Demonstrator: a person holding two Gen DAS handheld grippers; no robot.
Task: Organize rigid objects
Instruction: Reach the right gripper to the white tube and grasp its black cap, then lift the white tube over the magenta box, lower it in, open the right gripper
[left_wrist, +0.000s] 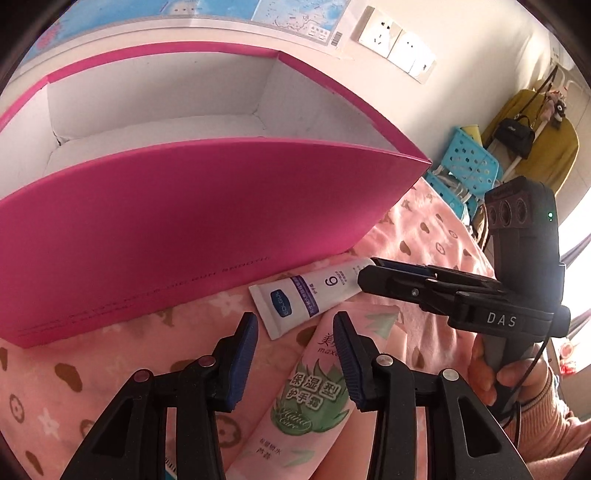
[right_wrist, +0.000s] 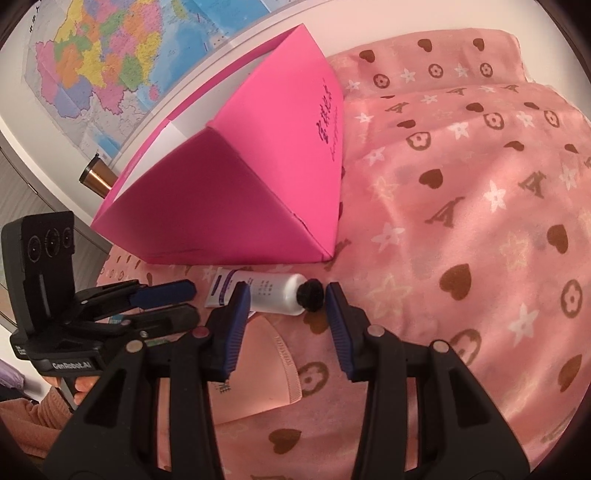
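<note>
The white tube (right_wrist: 275, 293) lies on the pink blanket (right_wrist: 461, 229) just beside the pink box (right_wrist: 266, 177); the right gripper (right_wrist: 284, 314) is spread around its black cap (right_wrist: 311, 295) — nothing is pinched; a round cap could be squeezed out sideways. The left gripper (left_wrist: 295, 354) is held spread over a pink tube (left_wrist: 310, 391) — that tube could be nudged.

Open box (left_wrist: 207, 236) sits on the blanket (right_wrist: 461, 229) against the wall, map (right_wrist: 110, 62) behind it. Small tube (left_wrist: 314, 299) lies flat just in front of the box's near wall, cap (right_wrist: 312, 295) between my right gripper (right_wrist: 288, 299) fingers. Hand cream tube (left_wrist: 314, 398) lies nearer me, its top by the small tube, running between my left gripper (left_wrist: 295, 328) fingers.
</note>
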